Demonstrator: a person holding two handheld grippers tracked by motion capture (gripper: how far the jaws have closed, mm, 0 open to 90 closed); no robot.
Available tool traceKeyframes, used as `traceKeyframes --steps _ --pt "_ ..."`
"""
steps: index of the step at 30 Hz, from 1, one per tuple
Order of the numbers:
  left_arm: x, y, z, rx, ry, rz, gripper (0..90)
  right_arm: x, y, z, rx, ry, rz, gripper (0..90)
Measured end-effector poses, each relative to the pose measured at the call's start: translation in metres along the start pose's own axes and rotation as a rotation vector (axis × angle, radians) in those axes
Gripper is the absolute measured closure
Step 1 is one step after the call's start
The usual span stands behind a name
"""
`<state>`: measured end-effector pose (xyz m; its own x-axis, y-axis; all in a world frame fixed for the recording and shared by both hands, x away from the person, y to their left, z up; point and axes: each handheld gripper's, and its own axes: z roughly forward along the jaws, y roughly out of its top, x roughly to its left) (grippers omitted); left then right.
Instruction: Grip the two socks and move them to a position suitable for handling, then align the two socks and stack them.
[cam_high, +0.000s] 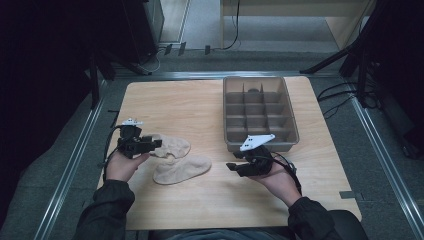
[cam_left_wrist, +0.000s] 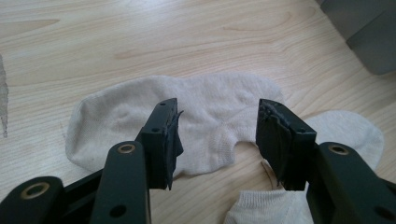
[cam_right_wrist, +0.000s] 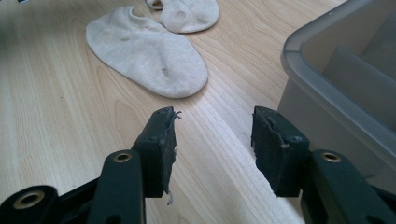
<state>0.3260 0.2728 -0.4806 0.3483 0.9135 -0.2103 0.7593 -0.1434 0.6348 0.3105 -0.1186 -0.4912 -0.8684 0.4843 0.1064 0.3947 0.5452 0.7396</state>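
Two beige ankle socks lie on the wooden table (cam_high: 200, 107). The far sock (cam_high: 172, 146) (cam_left_wrist: 205, 112) sits flat, and the near sock (cam_high: 182, 170) (cam_right_wrist: 147, 51) lies just below it, overlapping its edge. My left gripper (cam_high: 150, 145) (cam_left_wrist: 217, 135) is open, hovering just above the far sock's left end with the sock showing between its jaws. My right gripper (cam_high: 235, 166) (cam_right_wrist: 212, 140) is open with nothing between its jaws, held right of the near sock and just in front of the grey bin.
A grey plastic bin (cam_high: 259, 112) (cam_right_wrist: 336, 79) divided into several compartments stands at the right back of the table; a dark item lies in one far compartment. Metal rails (cam_high: 75, 155) run along the table's sides, and cables (cam_high: 340, 92) trail on the floor.
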Motion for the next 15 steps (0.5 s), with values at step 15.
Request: traceKeyframes --steps 15 --pt "0.001 -0.009 -0.012 0.002 -0.024 -0.002 45.6 0.011 0.017 0.018 -0.003 0.007 -0.026 51.1"
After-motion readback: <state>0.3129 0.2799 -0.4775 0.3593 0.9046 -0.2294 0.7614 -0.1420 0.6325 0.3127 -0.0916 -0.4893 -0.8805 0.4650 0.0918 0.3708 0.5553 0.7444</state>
